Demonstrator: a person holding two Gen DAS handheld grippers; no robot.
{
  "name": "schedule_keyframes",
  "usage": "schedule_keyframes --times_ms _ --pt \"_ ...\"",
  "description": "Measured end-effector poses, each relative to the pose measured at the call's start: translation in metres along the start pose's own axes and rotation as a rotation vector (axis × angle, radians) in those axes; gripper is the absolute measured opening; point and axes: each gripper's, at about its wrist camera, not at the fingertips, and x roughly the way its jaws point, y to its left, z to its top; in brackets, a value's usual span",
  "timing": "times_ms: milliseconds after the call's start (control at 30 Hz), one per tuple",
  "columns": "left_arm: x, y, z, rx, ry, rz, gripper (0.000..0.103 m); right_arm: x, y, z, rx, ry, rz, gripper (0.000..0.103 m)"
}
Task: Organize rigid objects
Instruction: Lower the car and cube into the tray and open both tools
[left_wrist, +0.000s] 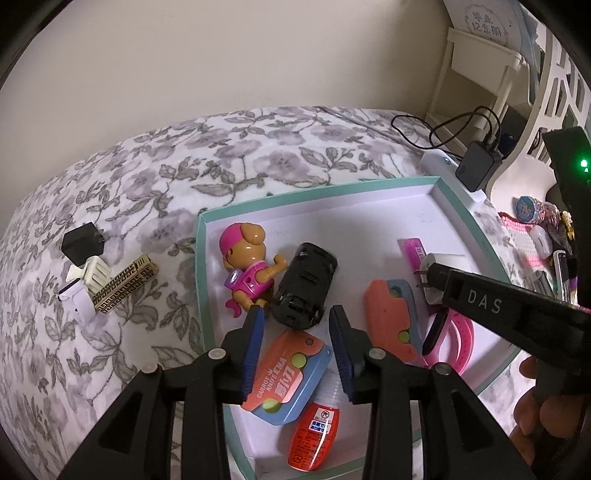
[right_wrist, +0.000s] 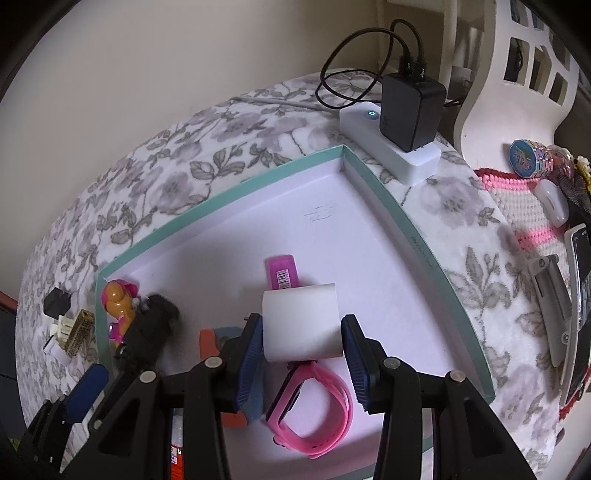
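Observation:
A teal-rimmed white tray lies on the flowered bedspread. My left gripper hovers open over it, and a black toy car lies just beyond its fingertips, free of the pads. Under the fingers are an orange-and-blue carrot knife and an orange bottle. A toy pup lies left of the car. My right gripper is shut on a white plug adapter held above the tray floor, over a pink watch and near a pink barcode item.
Left of the tray on the bedspread lie a black plug, a white clip and a gold patterned lighter. A power strip with a black charger sits behind the tray. A phone and hair clip lie at right.

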Motion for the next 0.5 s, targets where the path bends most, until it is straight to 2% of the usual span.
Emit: schedule_keyframes --times_ms 300,500 --pt "-0.007 0.015 0.004 -0.063 -0.023 0.020 0.038 -0.022 0.010 0.005 -0.045 -0.084 0.024 0.046" --pt "-0.009 0.036 0.006 -0.146 -0.028 0.050 0.039 -0.028 0.021 0.004 -0.088 -0.106 0.025 0.046"
